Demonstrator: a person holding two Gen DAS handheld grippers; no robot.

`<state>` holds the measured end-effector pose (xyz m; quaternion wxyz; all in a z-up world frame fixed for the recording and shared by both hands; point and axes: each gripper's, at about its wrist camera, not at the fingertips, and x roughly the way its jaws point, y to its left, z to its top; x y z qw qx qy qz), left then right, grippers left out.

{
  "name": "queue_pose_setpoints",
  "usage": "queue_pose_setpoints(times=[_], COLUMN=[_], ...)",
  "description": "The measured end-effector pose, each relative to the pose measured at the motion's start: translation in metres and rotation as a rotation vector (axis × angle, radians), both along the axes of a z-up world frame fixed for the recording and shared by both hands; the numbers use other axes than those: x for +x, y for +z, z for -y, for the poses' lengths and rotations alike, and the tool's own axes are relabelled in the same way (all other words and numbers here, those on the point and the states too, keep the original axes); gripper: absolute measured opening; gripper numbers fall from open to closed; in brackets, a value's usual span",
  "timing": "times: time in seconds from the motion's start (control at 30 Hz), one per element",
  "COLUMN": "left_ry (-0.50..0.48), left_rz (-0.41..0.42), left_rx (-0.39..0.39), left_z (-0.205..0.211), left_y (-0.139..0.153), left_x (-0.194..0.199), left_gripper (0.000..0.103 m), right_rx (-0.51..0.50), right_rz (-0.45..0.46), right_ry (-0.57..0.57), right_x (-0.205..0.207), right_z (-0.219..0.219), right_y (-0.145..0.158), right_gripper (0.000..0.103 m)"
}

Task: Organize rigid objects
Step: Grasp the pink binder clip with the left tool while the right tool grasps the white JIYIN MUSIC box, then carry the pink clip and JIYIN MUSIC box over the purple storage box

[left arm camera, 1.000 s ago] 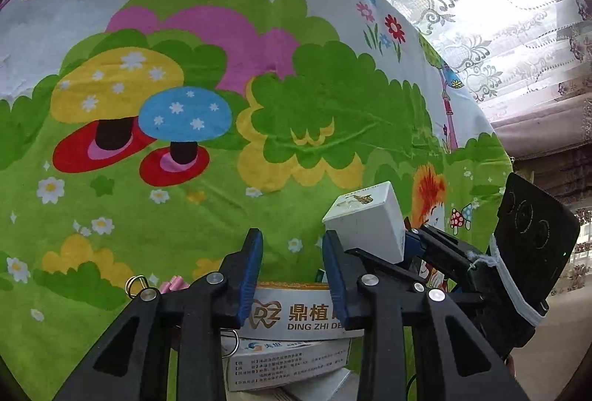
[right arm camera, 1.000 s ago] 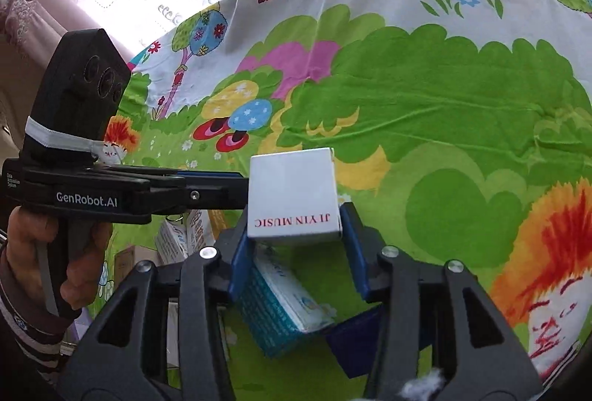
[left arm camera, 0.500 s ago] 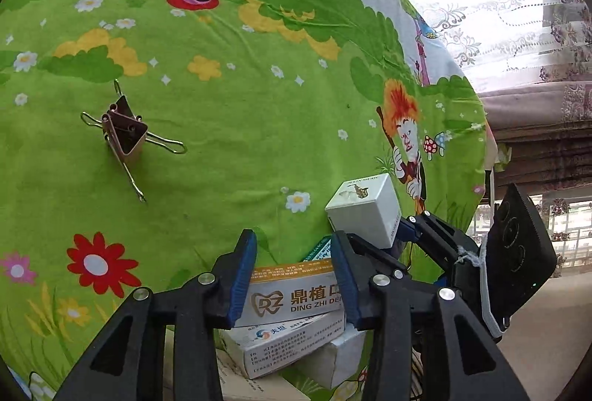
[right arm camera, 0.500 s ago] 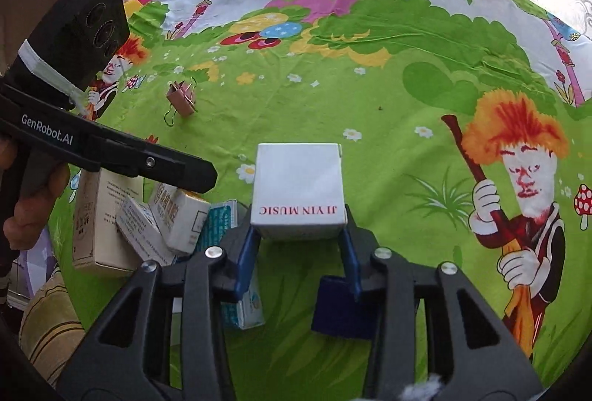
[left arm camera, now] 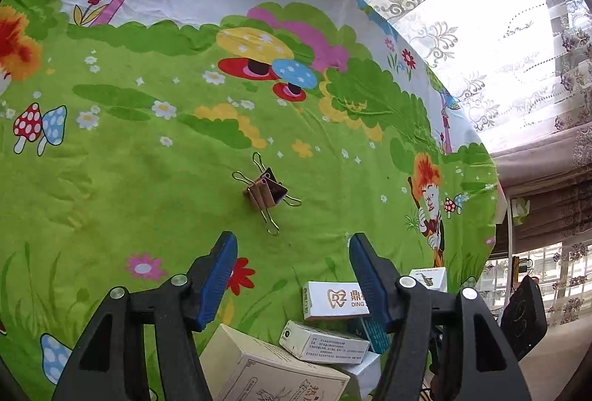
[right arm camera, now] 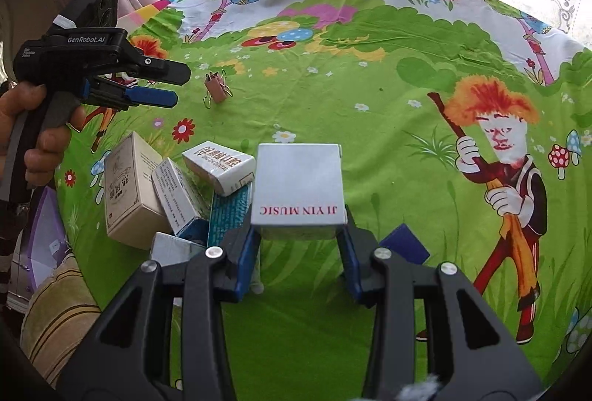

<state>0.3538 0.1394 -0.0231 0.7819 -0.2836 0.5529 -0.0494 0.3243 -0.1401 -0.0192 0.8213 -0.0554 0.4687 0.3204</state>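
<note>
Two tongs, right (right arm camera: pixel 299 245) gripping "JI YIN MUSIC" box (right arm camera: pixel 298 184), "GenRobot.AI" left (right arm camera: pixel 177 86)

Left gripper (left arm camera: pixel 292 275) angled steeply down, jaws just been opening, nothing between them; a hand (right arm camera: pixel 35 138) wraps its handle. Right gripper (right arm camera: pixel 298 245) tilted downward too, blue pads (right arm camera: pixel 246 262) pressed against both sides of a white box (right arm camera: pixel 298 186).

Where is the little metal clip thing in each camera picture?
Left wrist view: the binder clip lies mid-picture on the green cloth, just beyond the open left claw.
Right wrist view: upper left, beside the left claw's tip.
Shared landmark: the dental box atop the box pile.
</note>
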Motion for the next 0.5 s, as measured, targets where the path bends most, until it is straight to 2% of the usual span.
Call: queue_pose_setpoints(times=[0.27, 0.33, 0.4, 0.43, 0.5], left_ry=[0.046, 0.02, -0.005, -0.01, -0.016], left_rz=[-0.082, -0.098, -0.109, -0.11, -0.114], left_rx=[0.102, 0.154, 0.235, 0.259, 0.237], left_z=[0.01, 0.021, 0.03, 0.032, 0.031], left_y=[-0.024, -0.027, -0.029, -0.029, -0.03], left_x=[0.04, 0.045, 0.048, 0.048, 0.046], left_gripper=[0.064, 0.061, 0.033, 0.026, 0.022], right_rx=[0.001, 0.001, 0.01, 0.012, 0.012], right_rz=[0.131, 0.142, 0.126, 0.121, 0.124], right_ry=[-0.076, -0.09, -0.103, -0.108, -0.114], right_x=[-0.017, -0.021, -0.023, -0.025, -0.028], right_z=[0.014, 0.016, 0.019, 0.02, 0.021], right_y=[0.041, 0.045, 0.046, 0.046, 0.048], right_gripper=[0.044, 0.044, 0.044, 0.044, 0.044])
